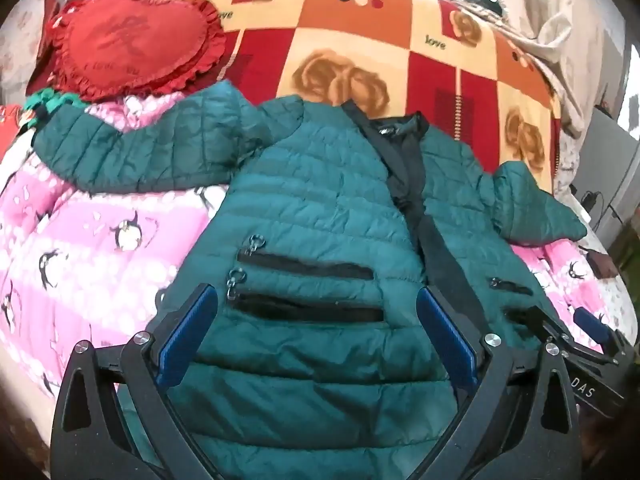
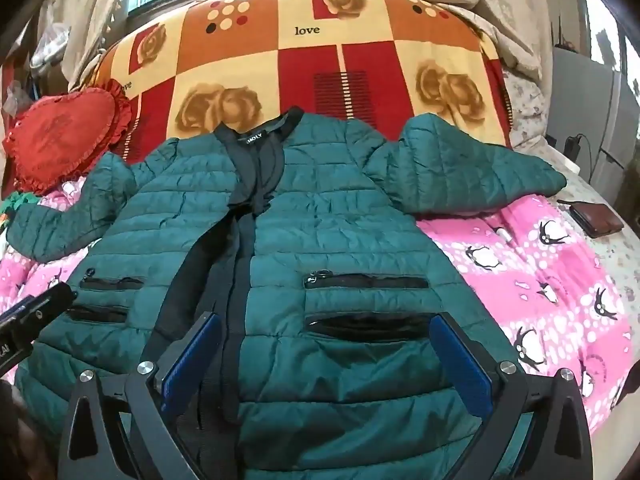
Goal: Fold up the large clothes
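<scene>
The green jacket [image 2: 332,216] lies front up and spread flat on the bed, on a pink blanket [image 2: 540,276], its collar toward a checked rose blanket [image 2: 320,60] and both sleeves stretched out sideways. Its black front bands lie slightly apart. The left tongs [image 1: 316,300] hang spread wide over the pocket zips near the hem, pinching nothing. The right tongs [image 2: 326,326] are likewise spread wide over the other pockets. A red heart pillow [image 1: 132,40] sits beside one sleeve, a brown wallet [image 2: 596,220] near the other.

Both wrist views near jacket [image 1: 320,208]
</scene>
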A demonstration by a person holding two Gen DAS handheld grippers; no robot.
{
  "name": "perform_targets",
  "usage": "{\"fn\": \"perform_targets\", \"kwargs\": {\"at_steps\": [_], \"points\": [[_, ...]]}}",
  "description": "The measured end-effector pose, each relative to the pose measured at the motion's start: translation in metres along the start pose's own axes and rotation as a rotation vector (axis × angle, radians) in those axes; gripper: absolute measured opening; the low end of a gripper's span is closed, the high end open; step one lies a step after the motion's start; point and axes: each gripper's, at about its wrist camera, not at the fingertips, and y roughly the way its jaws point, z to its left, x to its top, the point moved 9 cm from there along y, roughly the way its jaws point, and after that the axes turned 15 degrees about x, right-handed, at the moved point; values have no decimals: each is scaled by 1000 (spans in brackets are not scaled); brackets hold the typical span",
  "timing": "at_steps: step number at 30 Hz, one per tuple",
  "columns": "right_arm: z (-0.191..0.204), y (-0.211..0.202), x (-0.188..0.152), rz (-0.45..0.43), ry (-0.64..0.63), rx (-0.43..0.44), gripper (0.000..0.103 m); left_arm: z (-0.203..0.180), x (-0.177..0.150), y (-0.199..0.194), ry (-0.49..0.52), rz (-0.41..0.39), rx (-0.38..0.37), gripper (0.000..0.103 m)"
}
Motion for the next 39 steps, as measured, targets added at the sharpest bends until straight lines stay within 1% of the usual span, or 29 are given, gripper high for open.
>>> {"fn": "perform_targets", "kwargs": {"at_steps": [3,6,9,11,12,14,18,20,24,31,35,39], "points": [[-4,-6,-6,-20,17,7,103,0,0,-2,13,-13,35,100],[-5,-3,-1,-16,22,15,103,-2,-2,-3,41,-26,73,100],[-6,-1,2,-12,34,28,103,-3,-2,-2,65,-36,94,100],[-10,-2,-3,-10,27,26,103,-4,-2,-2,73,-40,102,100],[-12,-2,-2,-10,24,26,103,-4,-2,-2,75,-40,104,100],[-9,-1,-3,10,3,-2,103,-3,-2,-1,75,-37,106,100],[-9,1,-2,15,-8,-7,103,-3,-3,-2,67,-33,103,100],[-9,0,-4,47,-30,-33,103,-3,-3,-1,65,-30,100,100],[-9,0,-6,63,-38,-43,103,-3,-3,-1,65,-29,97,100],[-5,0,-1,12,-11,-15,103,-3,-3,-1,64,-30,98,100],[-4,-1,-1,11,-15,-20,103,-2,-3,-1,65,-30,98,100],[-3,-2,0,12,-29,-45,103,-2,-3,-1,64,-30,95,100]]}}
